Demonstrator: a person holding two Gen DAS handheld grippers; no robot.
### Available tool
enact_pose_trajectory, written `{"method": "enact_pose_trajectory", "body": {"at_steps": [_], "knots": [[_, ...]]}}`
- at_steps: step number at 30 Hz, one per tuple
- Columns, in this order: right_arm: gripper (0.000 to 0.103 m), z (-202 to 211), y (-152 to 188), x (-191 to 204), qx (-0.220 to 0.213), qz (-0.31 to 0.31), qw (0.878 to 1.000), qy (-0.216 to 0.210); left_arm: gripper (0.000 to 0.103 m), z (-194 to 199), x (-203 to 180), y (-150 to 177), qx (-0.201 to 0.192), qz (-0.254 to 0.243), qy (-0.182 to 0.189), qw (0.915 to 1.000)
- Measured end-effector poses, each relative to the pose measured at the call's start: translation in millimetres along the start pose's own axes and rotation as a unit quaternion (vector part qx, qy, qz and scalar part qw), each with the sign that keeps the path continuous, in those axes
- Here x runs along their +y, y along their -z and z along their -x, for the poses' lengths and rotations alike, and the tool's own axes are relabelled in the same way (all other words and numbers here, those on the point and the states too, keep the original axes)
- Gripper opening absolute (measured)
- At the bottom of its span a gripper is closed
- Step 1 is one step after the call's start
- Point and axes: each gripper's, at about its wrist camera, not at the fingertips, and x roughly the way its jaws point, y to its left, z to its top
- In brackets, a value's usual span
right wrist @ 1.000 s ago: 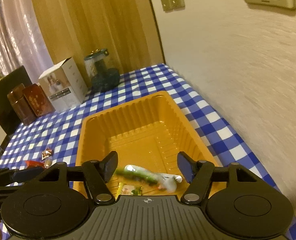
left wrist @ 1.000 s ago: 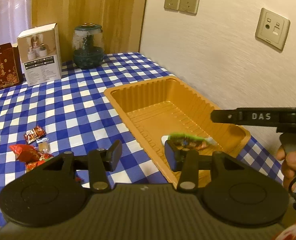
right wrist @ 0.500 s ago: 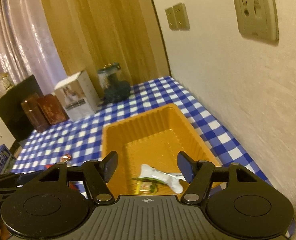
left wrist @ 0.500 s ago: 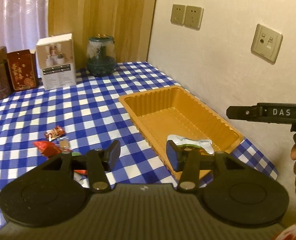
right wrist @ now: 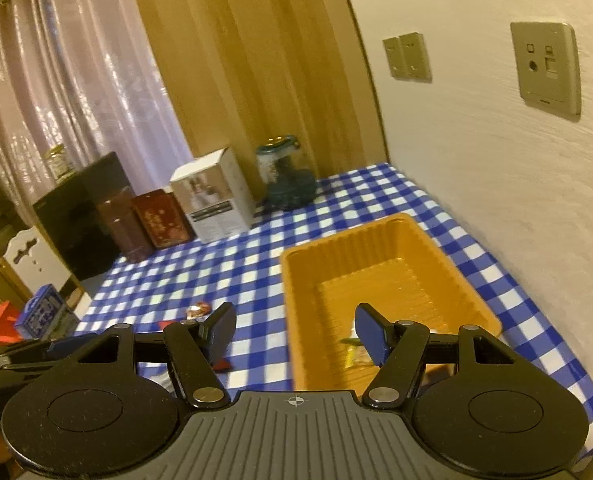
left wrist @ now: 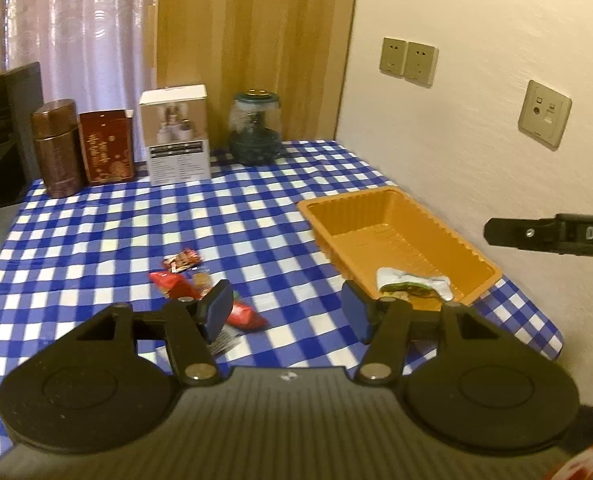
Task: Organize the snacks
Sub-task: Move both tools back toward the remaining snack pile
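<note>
My left gripper (left wrist: pixel 286 314) hovers above the checked tablecloth (left wrist: pixel 144 216), between the loose snacks and the orange tray (left wrist: pixel 348 202); its jaws are opening and nothing is between them. A green-and-white snack packet (left wrist: pixel 412 282) lies at the tray's near end. Red snack packets (left wrist: pixel 176 284) and a small sweet (left wrist: pixel 184 259) lie left of the tray, partly hidden behind the left finger. My right gripper (right wrist: pixel 295 330) stands open and empty over the near edge of the tray (right wrist: pixel 376 232), whose snacks (right wrist: pixel 356 348) are half hidden by its right finger.
Along the table's back edge stand a brown canister (left wrist: pixel 56 148), a red tin (left wrist: pixel 106 146), a white box (left wrist: pixel 176 136) and a glass jar (left wrist: pixel 256 128). A wall with sockets (left wrist: pixel 408 60) runs close along the tray's right side. A black cabinet (right wrist: pixel 84 212) stands left of the table.
Both grippers have drawn back and risen from the tray, which now looks smaller. The left jaws have widened. The green packet, blurred a second ago, now lies still in the tray.
</note>
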Motion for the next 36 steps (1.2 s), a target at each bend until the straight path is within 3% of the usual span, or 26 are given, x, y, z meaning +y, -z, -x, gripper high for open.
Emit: {"method": "enact_pose_trajectory", "body": {"at_steps": [17,36], "knots": [[0.066,-18,37,64,0.031,0.033,0.998,-0.050,0.062,32,70,37,0.011,0.003,-0.042,0.9990],[0.066,-127,74,74,0.072,0.135,0.984,-0.097,0.062,-64,103,63,0.079,-0.054,-0.015,0.9953]]}}
